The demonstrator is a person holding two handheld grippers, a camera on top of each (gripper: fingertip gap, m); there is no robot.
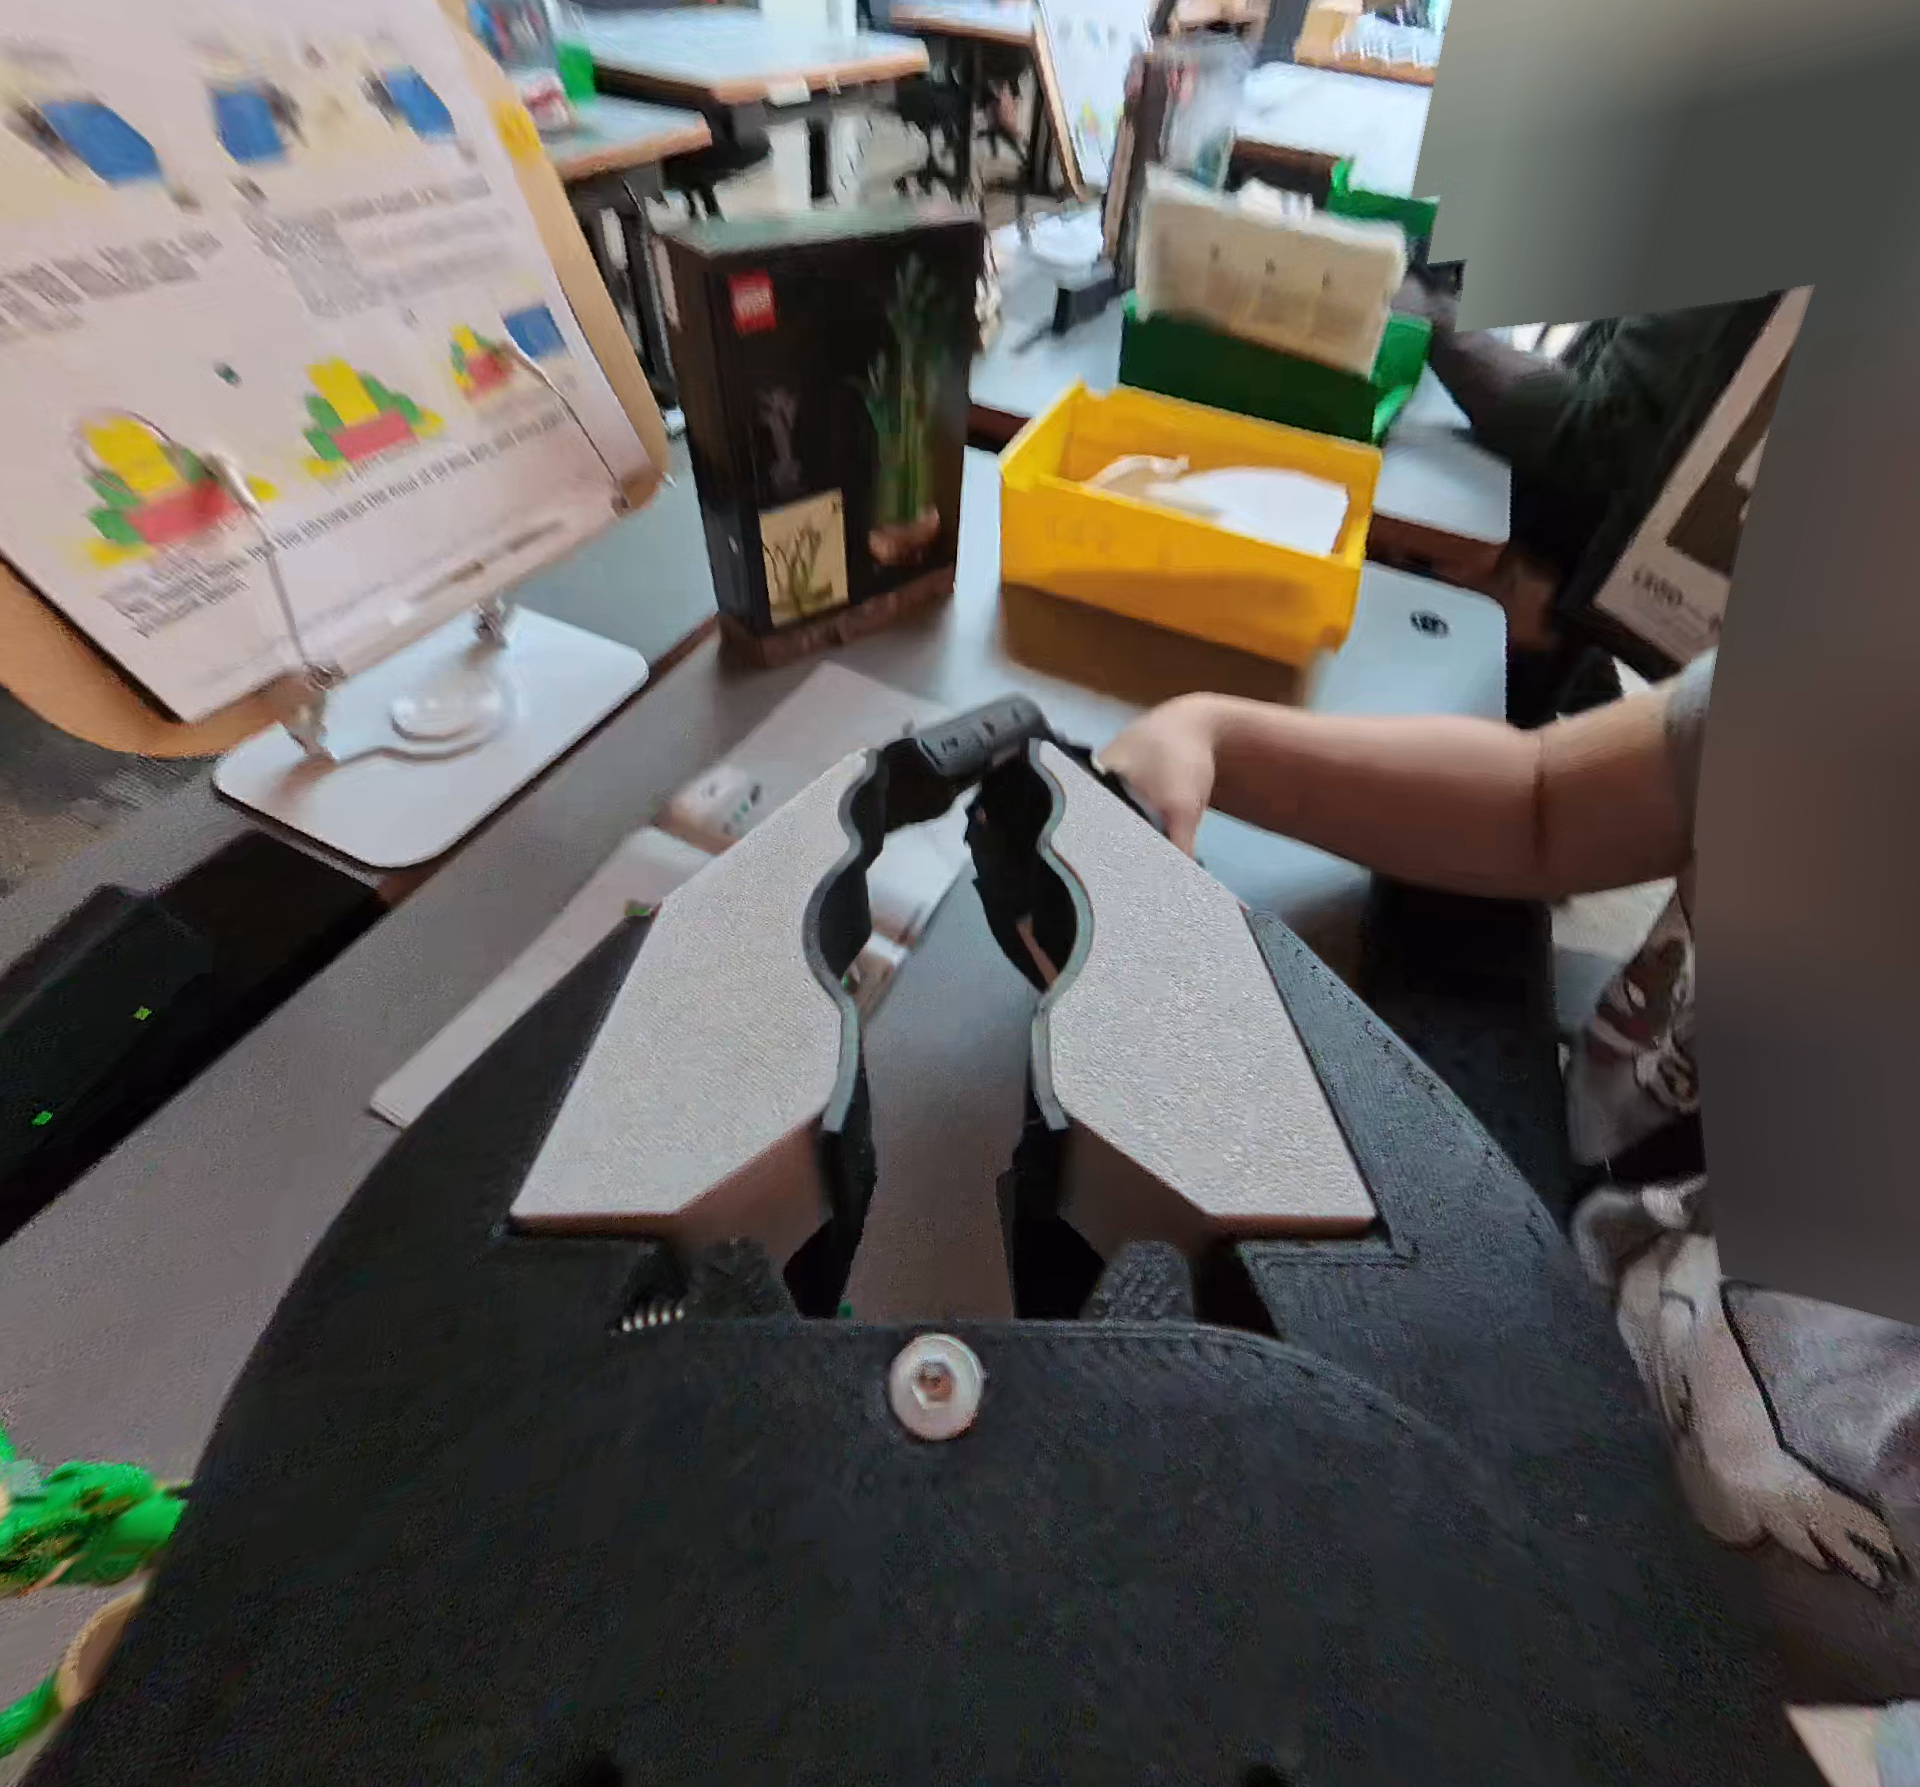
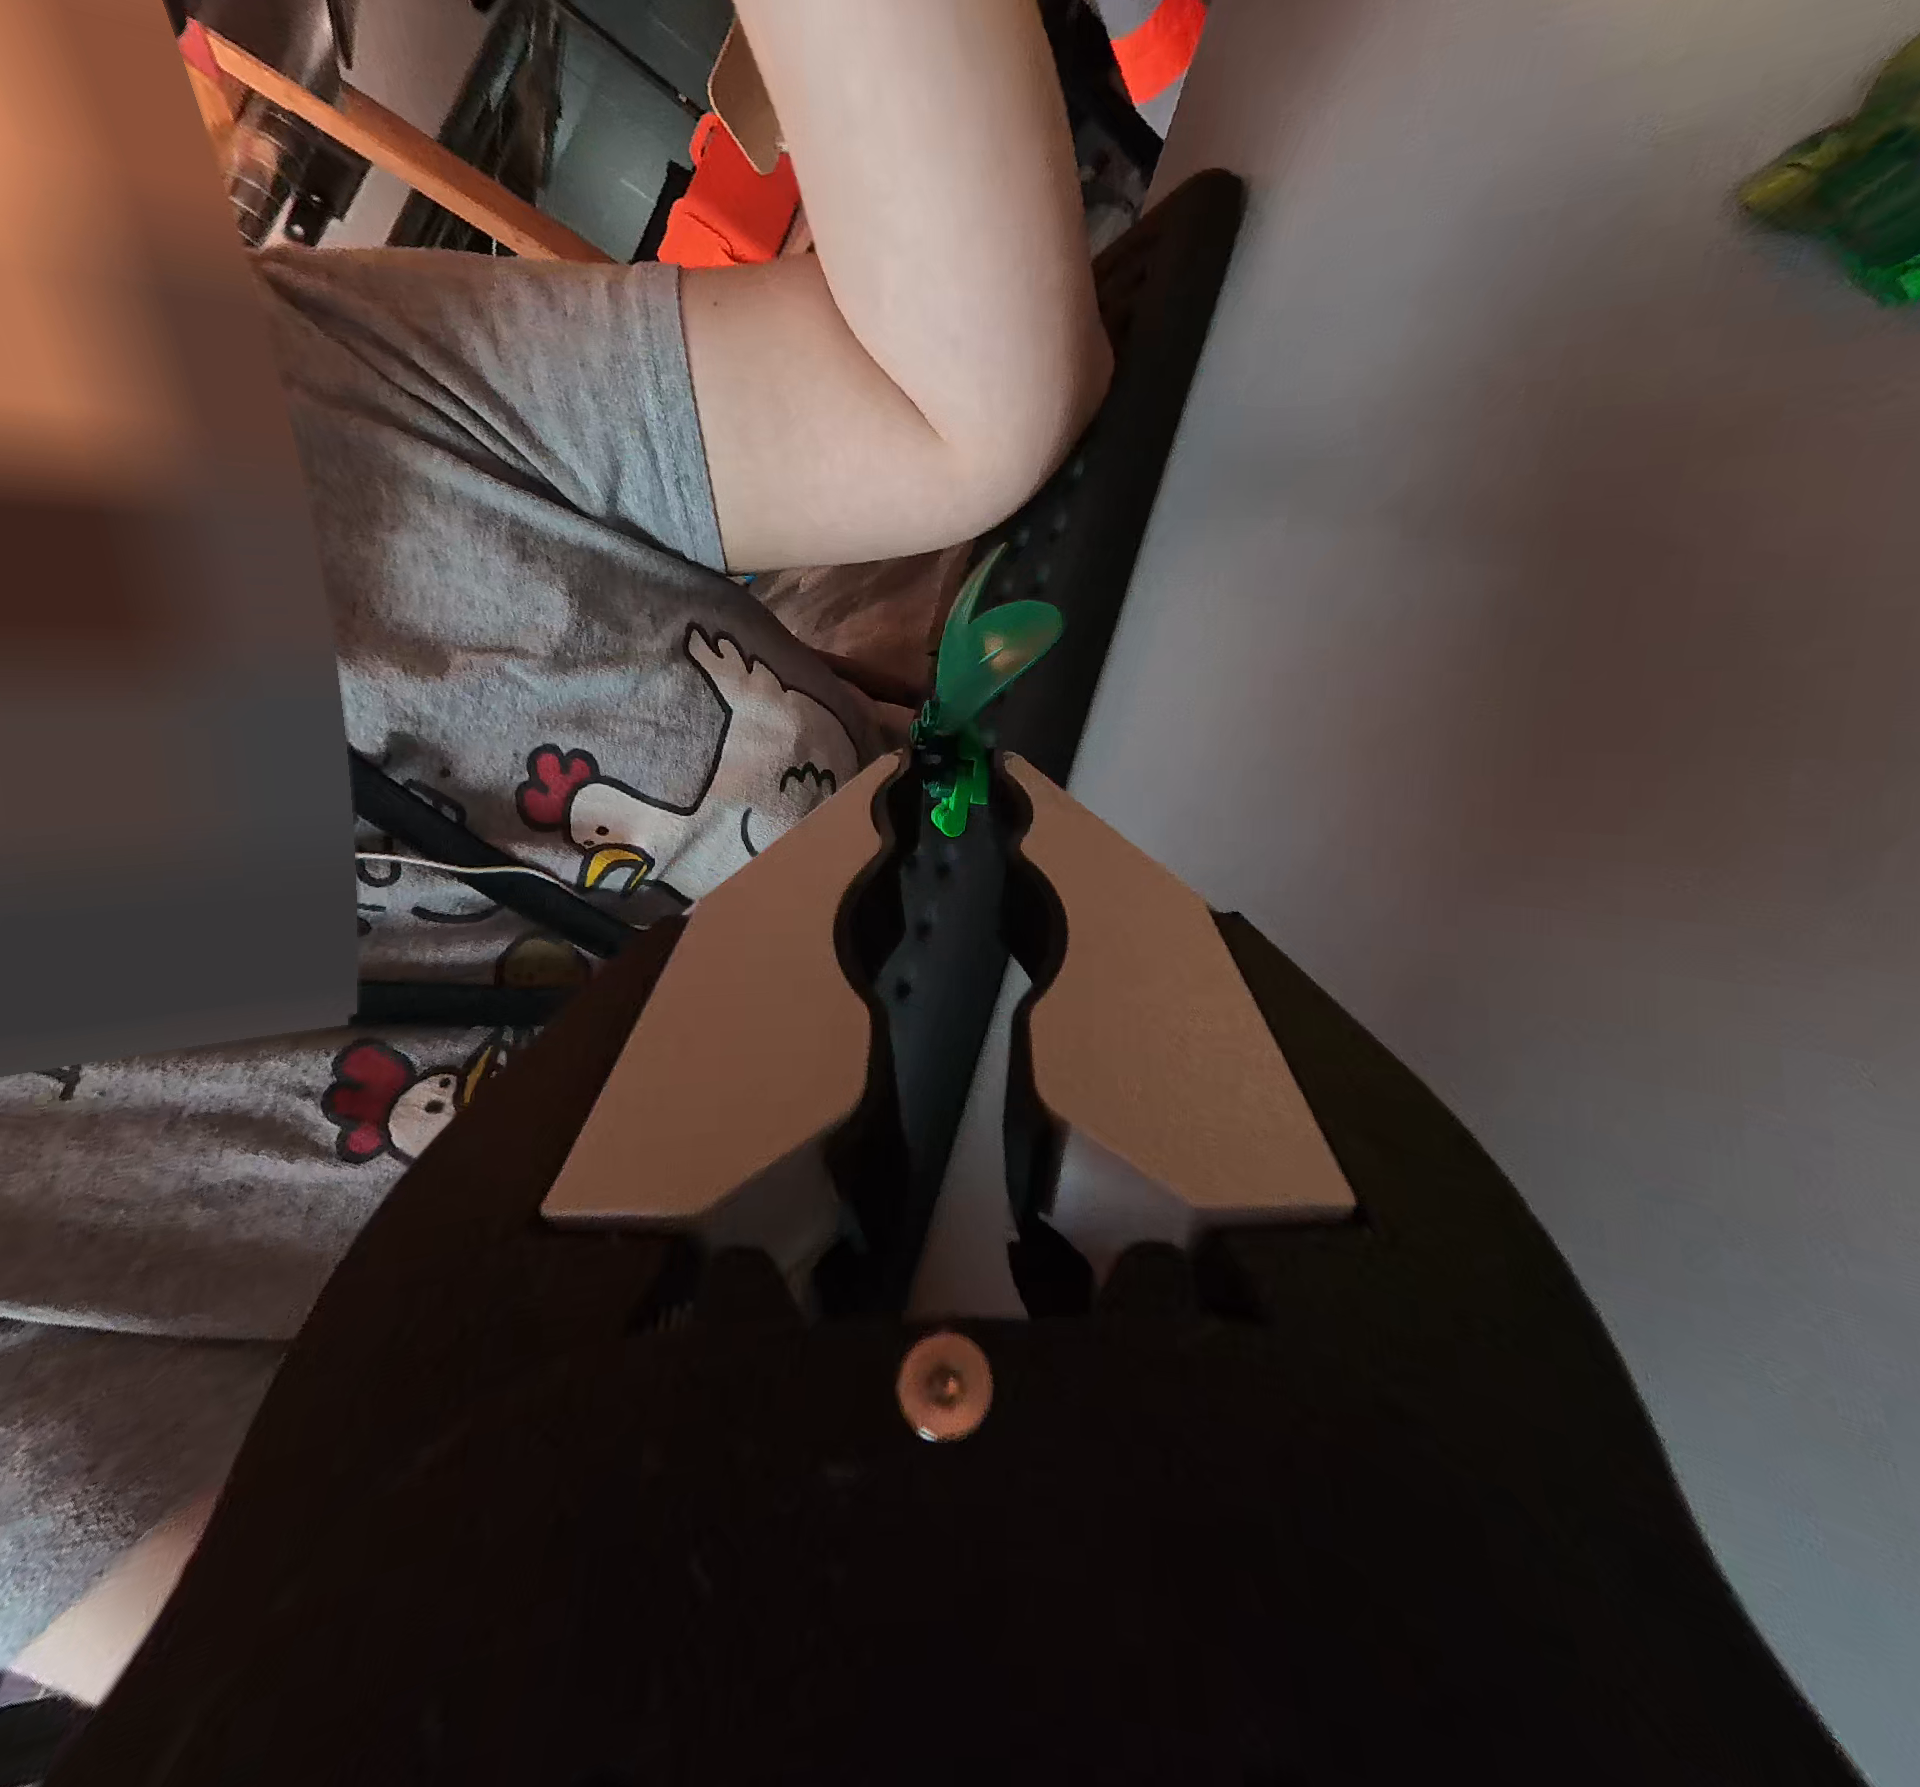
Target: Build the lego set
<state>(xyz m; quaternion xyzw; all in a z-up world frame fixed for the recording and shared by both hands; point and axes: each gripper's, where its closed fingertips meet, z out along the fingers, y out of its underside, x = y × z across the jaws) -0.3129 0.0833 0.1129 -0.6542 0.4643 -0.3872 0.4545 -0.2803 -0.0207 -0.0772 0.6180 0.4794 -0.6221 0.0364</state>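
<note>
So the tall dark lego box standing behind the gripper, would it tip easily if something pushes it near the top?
Probably yes. The lego box stands upright on its narrow end, tall and thin, so a push high up would likely topple it. It looks like plain cardboard, so probably stiff. Whether it is full or empty, and so its weight, cannot be told.

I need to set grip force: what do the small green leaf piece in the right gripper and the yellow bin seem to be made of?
The small translucent green leaf piece looks like thin, glossy hard plastic: light passes through its blades. It is pinched between the right gripper fingers. The yellow open-topped bin looks like opaque moulded plastic with a smooth, slightly shiny wall, though blur leaves the finish uncertain.
</note>
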